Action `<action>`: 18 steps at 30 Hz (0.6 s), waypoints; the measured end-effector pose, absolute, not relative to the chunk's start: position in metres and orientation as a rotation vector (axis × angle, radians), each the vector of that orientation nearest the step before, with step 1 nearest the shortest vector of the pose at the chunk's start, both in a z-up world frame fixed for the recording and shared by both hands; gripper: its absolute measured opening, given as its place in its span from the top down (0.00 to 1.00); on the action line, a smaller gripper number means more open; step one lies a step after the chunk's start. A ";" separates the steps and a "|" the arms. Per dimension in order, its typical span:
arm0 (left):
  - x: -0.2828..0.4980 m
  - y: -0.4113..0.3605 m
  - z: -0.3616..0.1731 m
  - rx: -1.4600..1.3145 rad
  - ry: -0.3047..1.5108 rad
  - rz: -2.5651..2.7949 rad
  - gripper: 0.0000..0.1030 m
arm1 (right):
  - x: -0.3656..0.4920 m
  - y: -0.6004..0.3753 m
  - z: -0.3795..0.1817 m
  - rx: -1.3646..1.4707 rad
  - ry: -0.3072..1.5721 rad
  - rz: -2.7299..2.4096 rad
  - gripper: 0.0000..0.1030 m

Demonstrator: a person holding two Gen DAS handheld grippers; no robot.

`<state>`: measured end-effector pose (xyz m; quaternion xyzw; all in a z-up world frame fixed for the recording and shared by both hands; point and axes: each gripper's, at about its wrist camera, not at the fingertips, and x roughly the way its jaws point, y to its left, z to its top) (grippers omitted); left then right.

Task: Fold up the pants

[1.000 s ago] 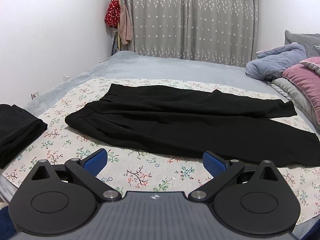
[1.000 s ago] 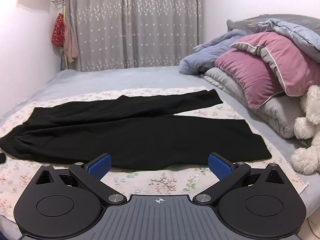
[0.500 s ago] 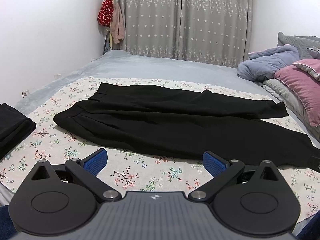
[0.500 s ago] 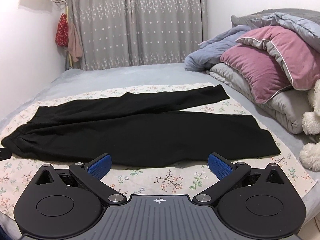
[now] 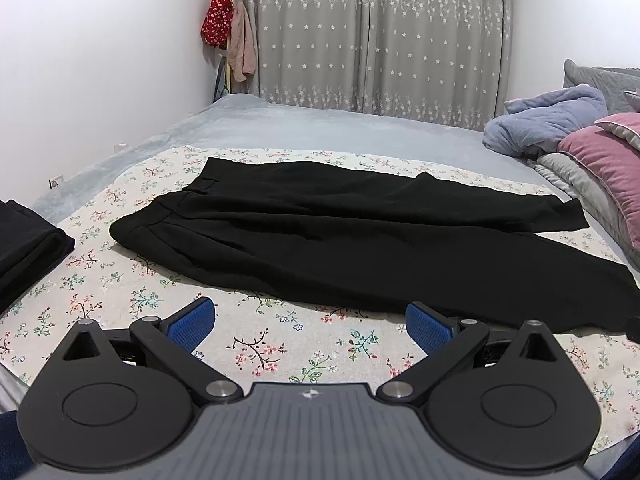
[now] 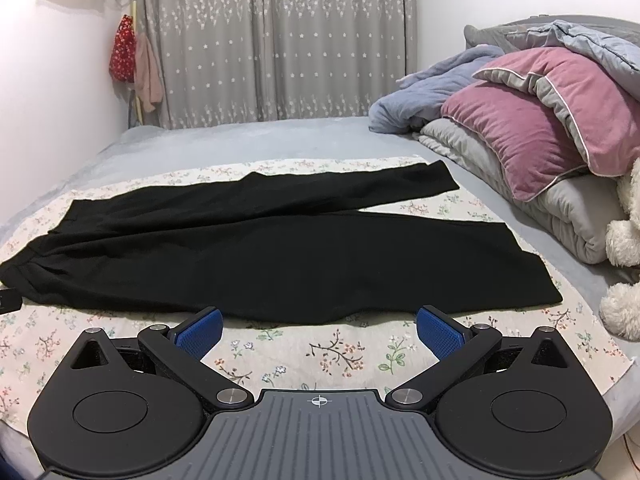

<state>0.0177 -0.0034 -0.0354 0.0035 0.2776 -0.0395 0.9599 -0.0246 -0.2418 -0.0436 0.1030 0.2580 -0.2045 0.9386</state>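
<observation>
Lying flat across a floral sheet (image 5: 280, 344), one pair of black pants (image 5: 352, 240) is seen, waistband to the left, two legs running right and parting at the hems. One folded black garment (image 5: 24, 248) is seen at the sheet's left edge, apart from the pants. The left gripper (image 5: 310, 322) and the right gripper (image 6: 318, 326) are both held wide open and empty above the bare strip of sheet near the pants' front edge. The sheet is spread on a grey bed (image 6: 240, 136); one pink pillow (image 6: 536, 128), a white plush toy (image 6: 624, 264) and grey curtains (image 5: 380, 36) are seen beyond.
</observation>
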 end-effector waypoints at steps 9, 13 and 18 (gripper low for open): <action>0.016 -0.006 -0.037 0.004 0.575 -0.087 0.02 | -0.025 -0.249 -0.047 0.248 0.529 -0.416 0.00; 0.016 -0.006 -0.037 0.001 0.579 -0.081 0.02 | -0.025 -0.249 -0.048 0.246 0.530 -0.416 0.00; 0.016 -0.007 -0.037 -0.004 0.578 -0.082 0.02 | -0.025 -0.250 -0.047 0.245 0.530 -0.416 0.00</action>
